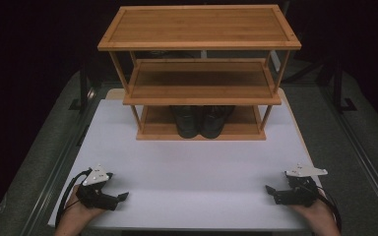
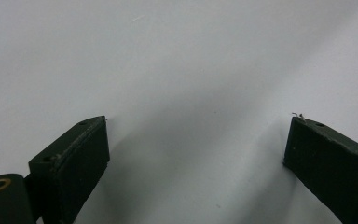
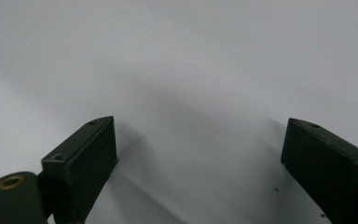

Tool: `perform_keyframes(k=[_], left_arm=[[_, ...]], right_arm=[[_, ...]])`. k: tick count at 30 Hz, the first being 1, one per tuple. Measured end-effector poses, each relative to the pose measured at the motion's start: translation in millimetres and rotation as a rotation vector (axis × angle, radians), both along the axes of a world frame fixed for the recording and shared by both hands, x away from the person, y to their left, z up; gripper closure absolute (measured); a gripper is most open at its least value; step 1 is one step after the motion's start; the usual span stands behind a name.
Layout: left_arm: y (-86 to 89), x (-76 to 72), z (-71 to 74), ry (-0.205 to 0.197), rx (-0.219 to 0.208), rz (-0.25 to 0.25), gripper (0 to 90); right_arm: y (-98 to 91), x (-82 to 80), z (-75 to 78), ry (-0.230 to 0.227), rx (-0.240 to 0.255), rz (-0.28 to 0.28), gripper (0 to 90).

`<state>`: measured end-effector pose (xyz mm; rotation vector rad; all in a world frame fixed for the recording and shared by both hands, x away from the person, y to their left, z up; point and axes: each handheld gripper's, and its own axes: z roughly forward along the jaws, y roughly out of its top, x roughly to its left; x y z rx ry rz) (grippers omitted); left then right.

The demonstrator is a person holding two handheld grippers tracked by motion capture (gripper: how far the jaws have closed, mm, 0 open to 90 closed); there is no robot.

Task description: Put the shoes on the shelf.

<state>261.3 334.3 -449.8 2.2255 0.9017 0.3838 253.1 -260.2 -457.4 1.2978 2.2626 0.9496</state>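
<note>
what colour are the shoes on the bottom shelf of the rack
Black; the shoes show best in the high view.

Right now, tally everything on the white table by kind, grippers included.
Bamboo shelf rack: 1
Black shoes on the rack's bottom shelf: 2
Grippers resting open and empty at the near edge, left gripper and right gripper: 2
Total: 5
</note>
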Motion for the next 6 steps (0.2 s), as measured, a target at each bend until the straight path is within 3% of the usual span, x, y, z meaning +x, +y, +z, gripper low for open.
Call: perform_keyframes(k=[6], left_arm=[[0.0, 0.0, -0.1, 0.0, -0.001, 0.0, 5.7]], right_arm=[[0.0, 0.0, 0.0, 0.0, 0.001, 0.0, 9.7]])
